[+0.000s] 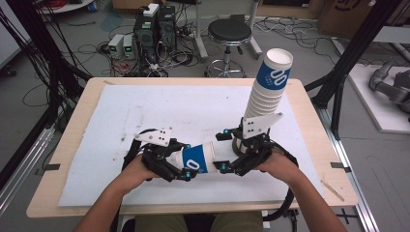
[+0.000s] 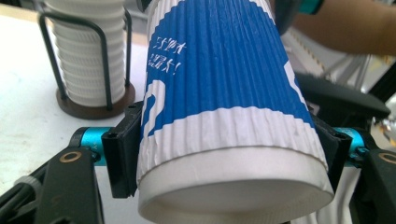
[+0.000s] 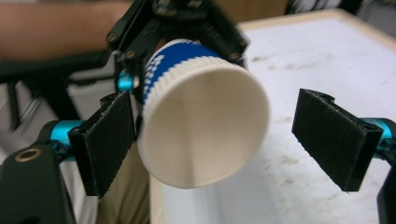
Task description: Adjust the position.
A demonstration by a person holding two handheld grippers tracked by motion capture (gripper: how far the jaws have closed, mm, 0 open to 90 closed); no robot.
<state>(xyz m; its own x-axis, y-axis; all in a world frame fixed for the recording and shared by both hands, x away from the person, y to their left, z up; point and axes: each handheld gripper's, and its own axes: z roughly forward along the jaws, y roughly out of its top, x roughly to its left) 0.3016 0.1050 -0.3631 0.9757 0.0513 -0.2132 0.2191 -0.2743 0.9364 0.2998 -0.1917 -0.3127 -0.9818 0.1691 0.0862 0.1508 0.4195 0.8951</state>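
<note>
Left gripper (image 1: 186,162) is clamped on the blue-and-white paper cup (image 1: 199,158), pads pressing both ribbed sides near its base. Cup lies sideways above the white mat (image 1: 145,111), mouth toward the right gripper (image 1: 225,151). Right gripper's jaws stand wide apart w/ the cup's open rim between them; one pad sits just beside the rim, the other's well clear. Cup stack (image 1: 267,84) in its wire holder (image 2: 95,100) rises just behind the right gripper, leaning.
</note>
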